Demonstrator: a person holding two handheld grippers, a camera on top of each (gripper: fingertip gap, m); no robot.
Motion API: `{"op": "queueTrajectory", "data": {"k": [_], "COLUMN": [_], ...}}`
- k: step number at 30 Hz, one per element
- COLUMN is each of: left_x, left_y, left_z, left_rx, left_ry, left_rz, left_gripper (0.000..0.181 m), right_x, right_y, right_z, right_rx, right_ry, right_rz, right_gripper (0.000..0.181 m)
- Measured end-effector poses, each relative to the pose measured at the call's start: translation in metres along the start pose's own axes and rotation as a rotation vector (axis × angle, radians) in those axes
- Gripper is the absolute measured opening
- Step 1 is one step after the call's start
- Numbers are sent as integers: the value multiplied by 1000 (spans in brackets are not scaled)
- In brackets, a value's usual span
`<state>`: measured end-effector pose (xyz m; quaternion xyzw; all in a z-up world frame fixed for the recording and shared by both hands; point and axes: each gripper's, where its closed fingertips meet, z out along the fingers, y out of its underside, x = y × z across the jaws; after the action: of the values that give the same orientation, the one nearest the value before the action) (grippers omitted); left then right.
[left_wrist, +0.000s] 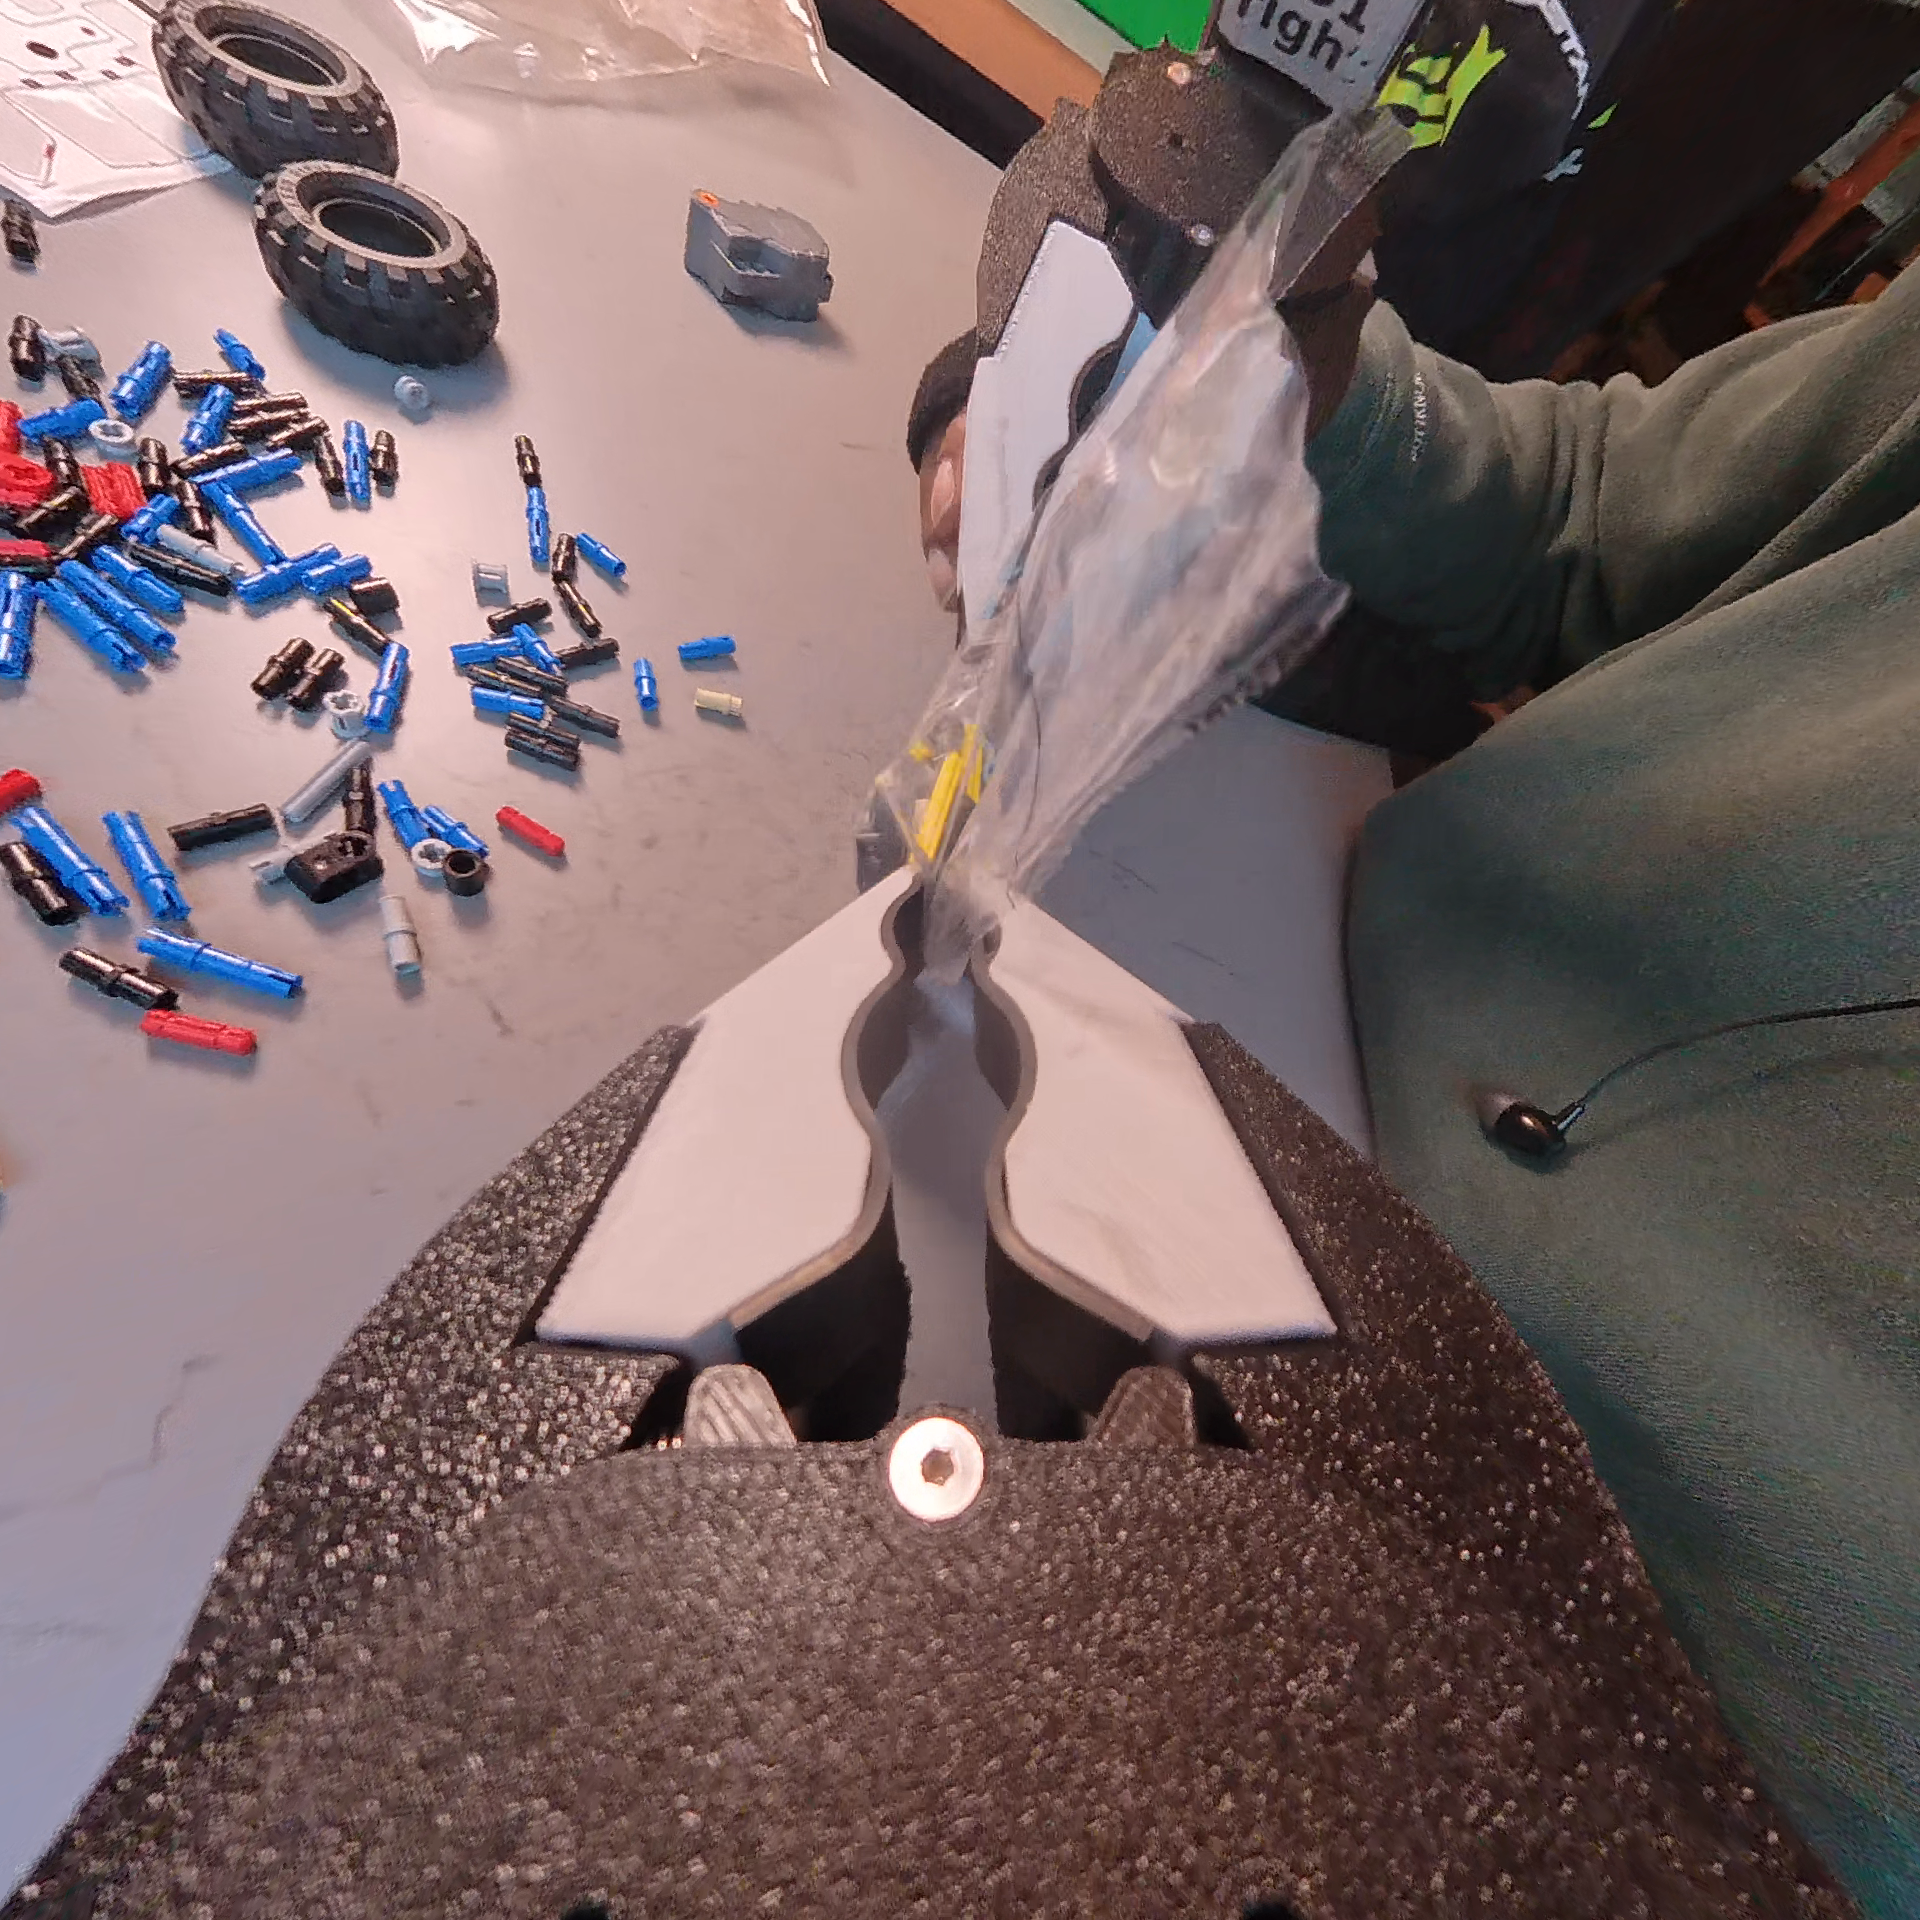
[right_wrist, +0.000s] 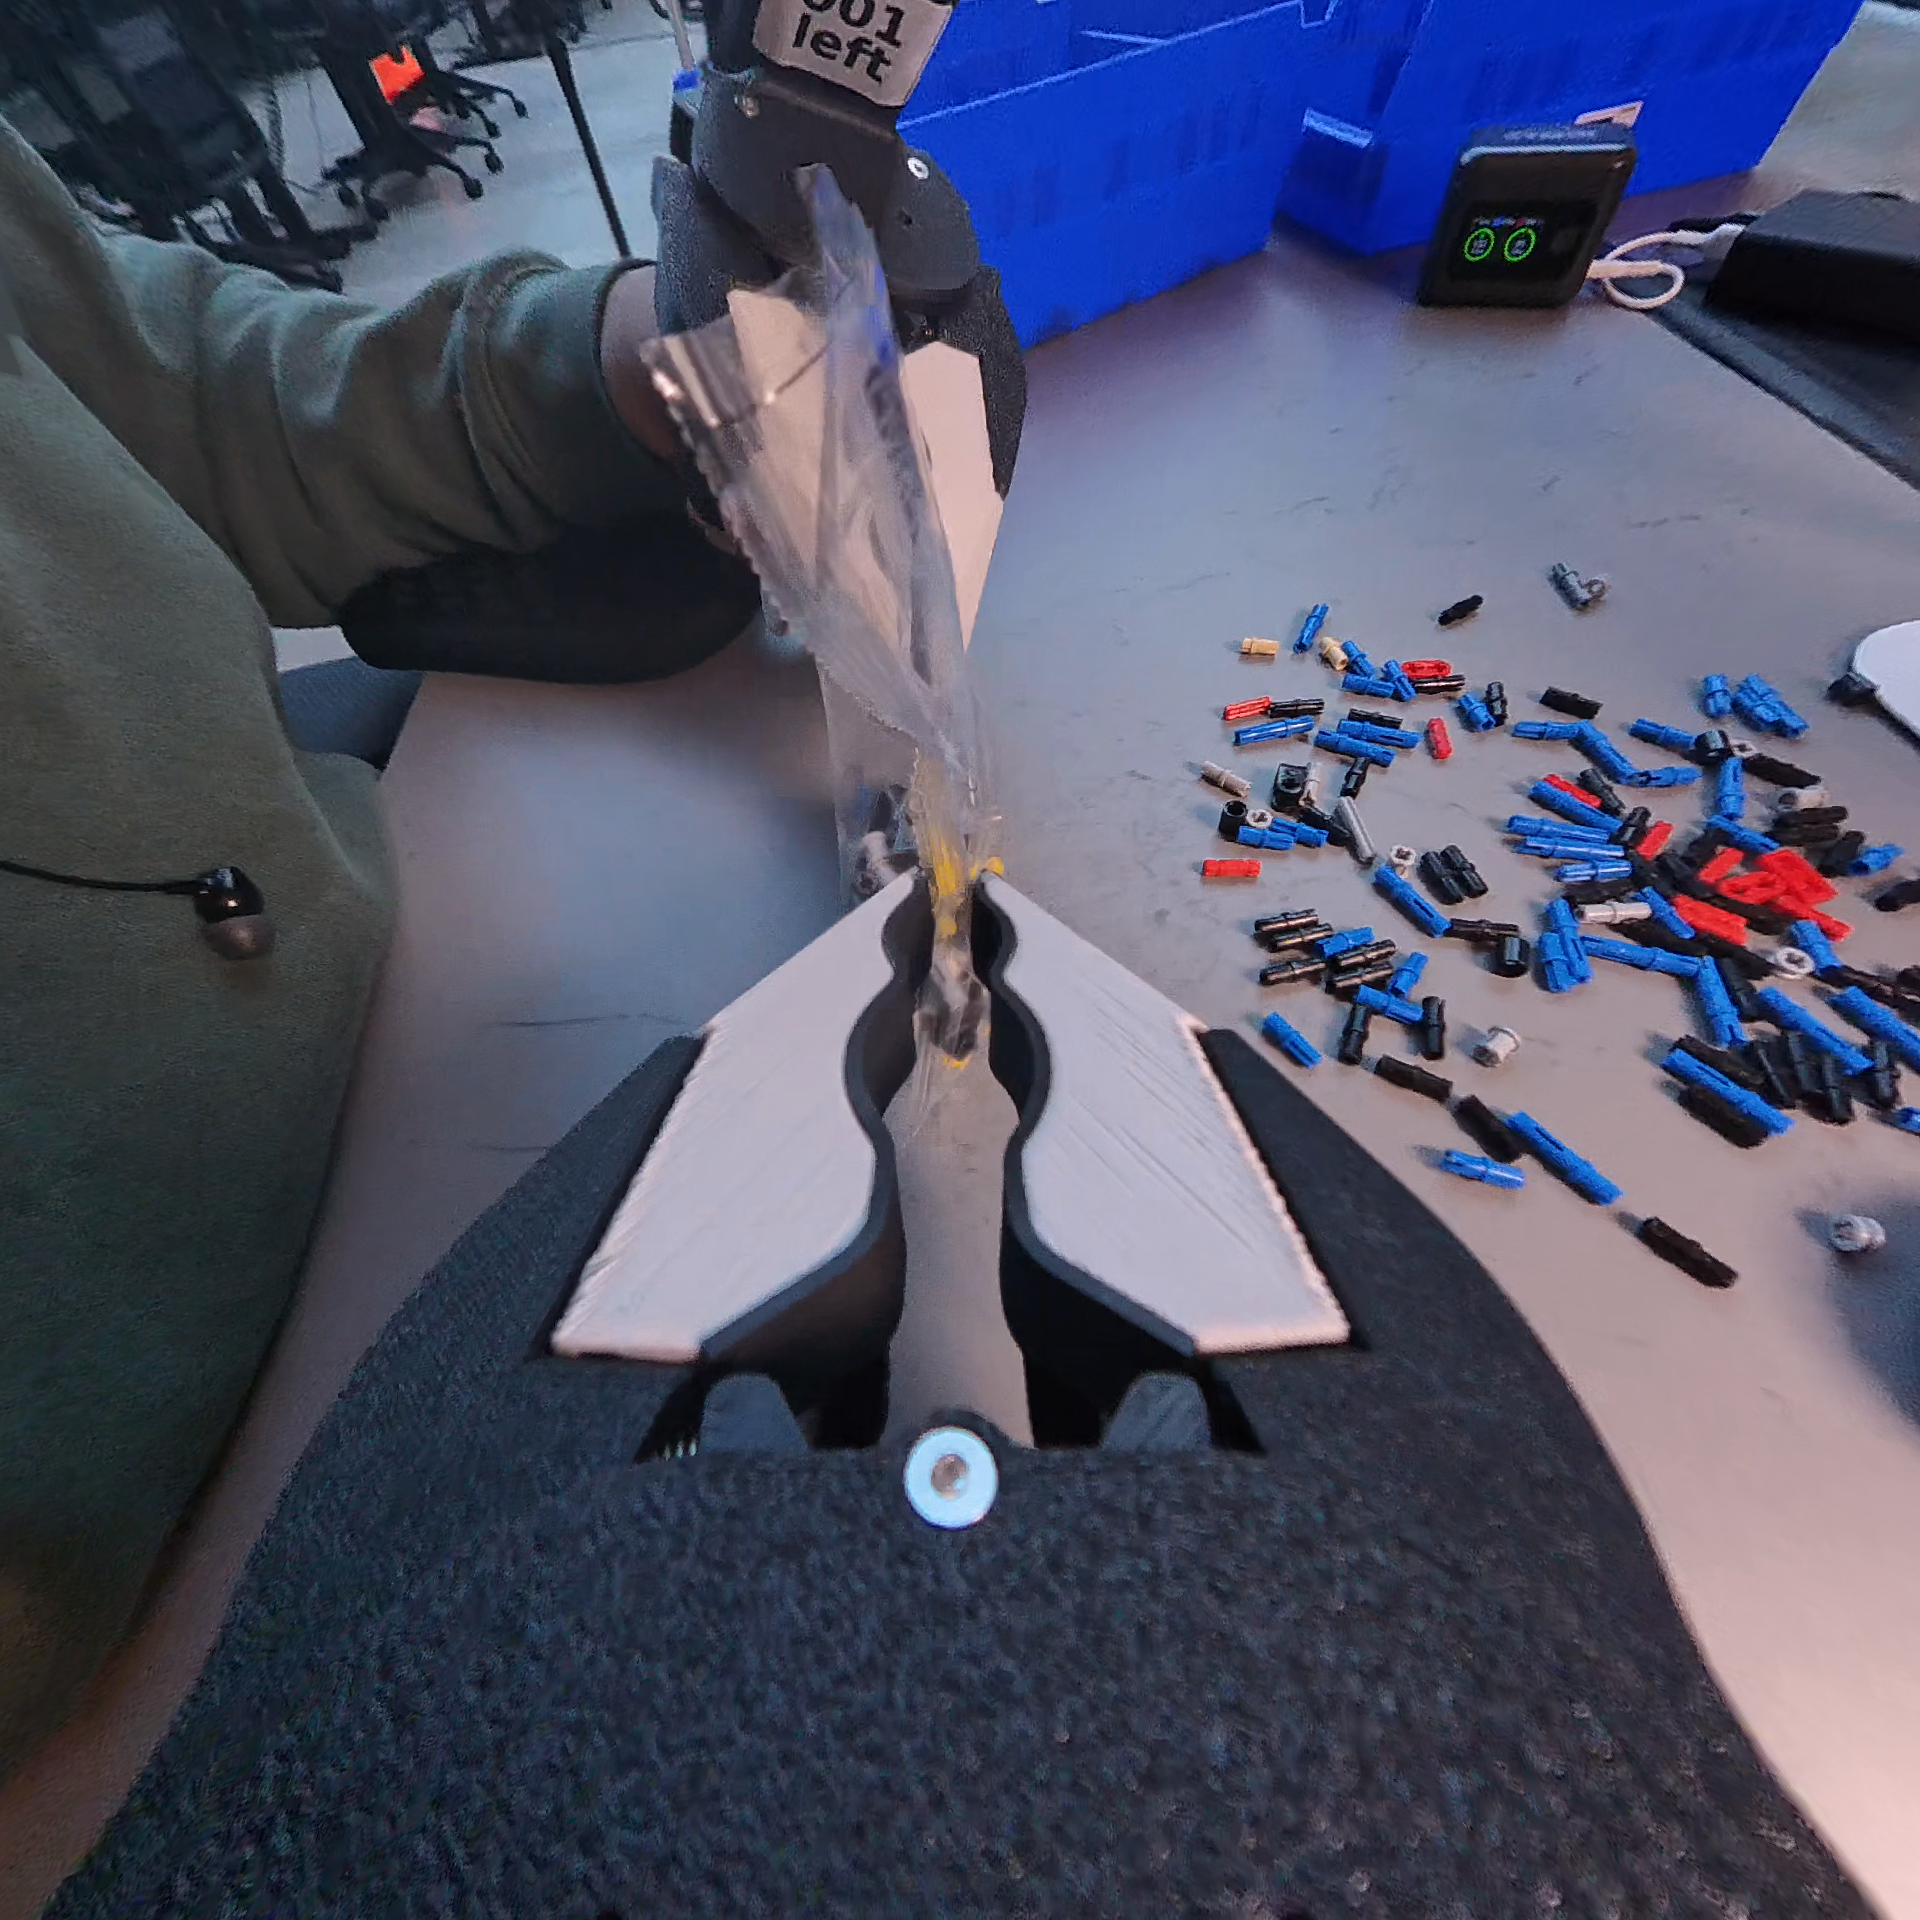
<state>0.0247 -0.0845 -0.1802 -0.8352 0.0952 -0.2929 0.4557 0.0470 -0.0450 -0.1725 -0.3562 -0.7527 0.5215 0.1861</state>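
Nearest item: my left gripper (left_wrist: 940, 940), jaws pinched together on one end of a clear plastic bag (left_wrist: 1132, 582). Opposite end: my right gripper (right_wrist: 951, 914), jaws likewise clamped on the film, with small yellow parts (right_wrist: 948, 883) bunched right at its tips. Bag hangs stretched between the two grippers, above the worktop (left_wrist: 665, 1039), touching nothing else that I can see.

Handling note, my judgement: thin film slips easily, so I keep both pinches firm and any pull steady and in line, not jerked, or the loose parts inside may scatter. I cannot tell whether the bag is sealed or already torn.

Surroundings, working outward:
- Scatter of blue, black and red connector pins (left_wrist: 187, 582) on the worktop, well apart from the bag, on the left gripper's left.
- Two black rubber tyres (left_wrist: 374, 260), beyond the pins.
- Grey block-shaped part (left_wrist: 758, 255), near the tyres.
- Printed sheet (left_wrist: 73, 114) and an empty clear bag (left_wrist: 613, 42) at the far edge.
- Blue bins (right_wrist: 1299, 135) and a small lit display unit (right_wrist: 1522, 218) in the right wrist view.
- Green sleeve (left_wrist: 1538, 499) of the person holding the rig; black earbud (left_wrist: 1522, 1127) resting on the green garment.
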Motion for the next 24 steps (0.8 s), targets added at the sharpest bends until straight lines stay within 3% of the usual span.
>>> {"op": "queueTrajectory", "data": {"k": [5,10,17,20,24], "left_x": [0,6,8,5,5], "left_y": [1,1,-2,-6,7], "left_z": [-3,-4,-4,-12,-2], "left_rx": [7,12,16,46,-24], "left_ry": [1,6,7,5,-24], "left_rz": [10,63,73,46,94], "left_gripper": [5,16,3,4,8], "right_x": [-4,-5,-14,-14,-15], "right_y": [6,13,9,5,22], "right_z": [-5,-5,-5,-10,-1], "right_rx": [-23,-64,-39,-20,-99], "right_ry": [-37,-37,-84,-110,-92], "right_rz": [20,14,13,74,47], "right_gripper": [6,20,1,0,9]}}
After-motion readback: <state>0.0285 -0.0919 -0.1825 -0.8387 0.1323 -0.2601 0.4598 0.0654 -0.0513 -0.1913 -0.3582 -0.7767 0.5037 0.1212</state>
